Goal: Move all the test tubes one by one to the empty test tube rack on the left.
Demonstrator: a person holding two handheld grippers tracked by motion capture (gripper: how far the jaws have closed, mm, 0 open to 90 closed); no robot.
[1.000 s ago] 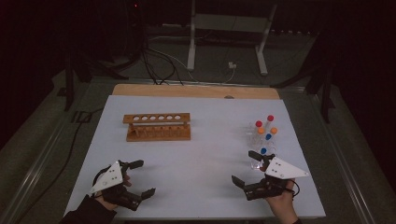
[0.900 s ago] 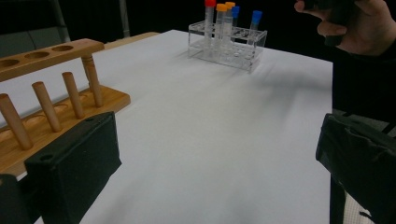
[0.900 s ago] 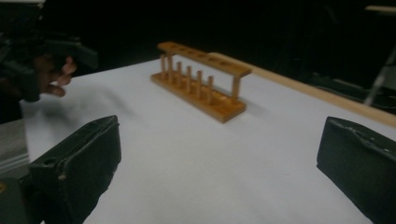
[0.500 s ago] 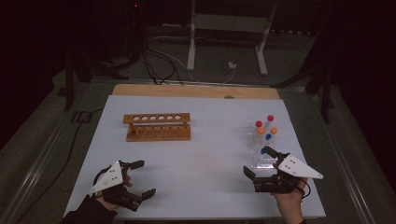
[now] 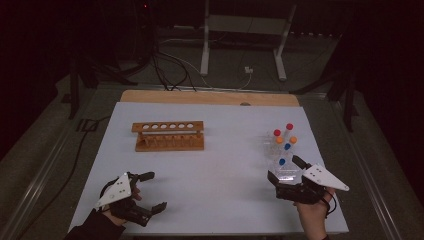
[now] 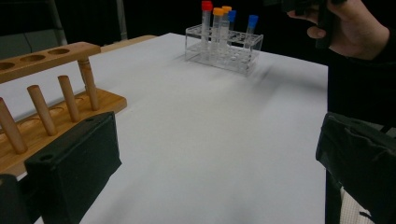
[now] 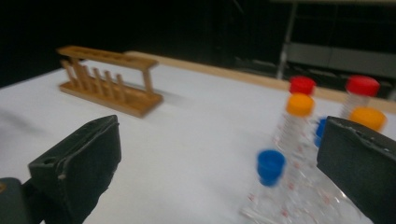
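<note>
A clear plastic rack (image 5: 276, 152) at the right holds several tubes with red, orange and blue caps. My right gripper (image 5: 284, 169) is open at its near end, one jaw on each side of the rack's front corner. In the right gripper view the blurred blue-capped tube (image 7: 271, 168) stands between the open jaws of that gripper (image 7: 219, 172), which touch nothing. An empty wooden rack (image 5: 168, 136) lies at centre left. My left gripper (image 5: 156, 190) rests open near the front left edge. In the left gripper view its jaws (image 6: 215, 172) frame bare table.
The white table top (image 5: 220, 165) ends in a wooden strip (image 5: 210, 97) at the far side. Beyond it stand metal frame legs (image 5: 205, 45) and cables on a dark floor. The other hand (image 6: 355, 23) shows at the top right of the left gripper view.
The right gripper has shifted right and forward, up to the near end of the clear rack. The left gripper has stayed where it was.
</note>
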